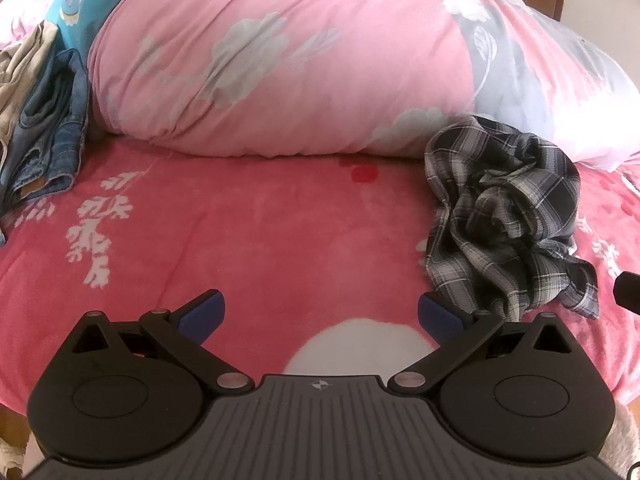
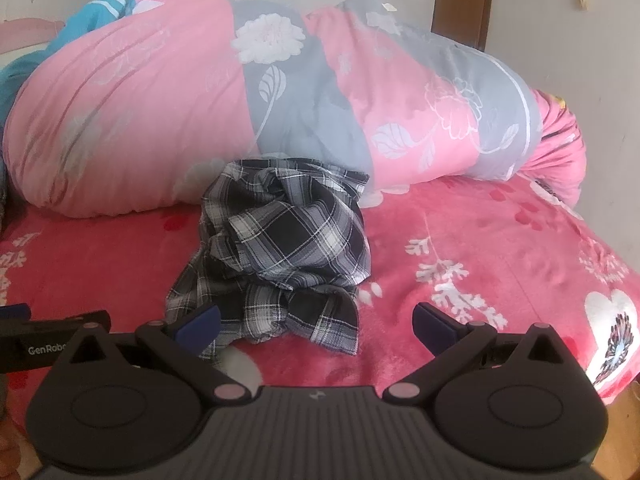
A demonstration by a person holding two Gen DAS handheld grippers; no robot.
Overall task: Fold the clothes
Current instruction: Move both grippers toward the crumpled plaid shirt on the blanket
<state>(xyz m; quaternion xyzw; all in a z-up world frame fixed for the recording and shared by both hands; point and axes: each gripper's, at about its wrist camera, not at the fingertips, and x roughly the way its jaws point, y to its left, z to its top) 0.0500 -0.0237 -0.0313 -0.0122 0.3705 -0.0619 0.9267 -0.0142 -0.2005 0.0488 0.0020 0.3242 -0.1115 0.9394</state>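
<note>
- Two grippers are in view, one per wrist camera. The left gripper (image 1: 320, 316) fills the bottom of its frame with jaws spread wide and nothing between them, only blanket showing in the gap.
- The right gripper (image 2: 316, 322) sits the same way at the bottom of its frame: jaws wide apart, holding nothing. Its left blue pad (image 2: 200, 322) overlaps the near hem of the shirt in the picture; whether it touches the cloth cannot be told.
- Part of the left gripper also shows as a black bar at the left edge of the right view.
- One red blanket (image 1: 248, 232) with white sprigs covers the bed under both tools.
- One plaid shirt (image 2: 280, 248), black, grey and white, lies crumpled on the blanket. It is at centre in the right view and at right of centre in the left view (image 1: 508, 216). The heap runs long from near to far, its far end touching the duvet and its loose hem toward the tools. No collar or sleeve can be made out, so which way it points cannot be told.
- One pair of folded jeans (image 1: 48, 136) lies at the left edge of the left view, with one beige garment (image 1: 20, 64) just left of it.
- One rolled pink-and-grey floral duvet (image 2: 200, 100) lies across the far side.
</note>
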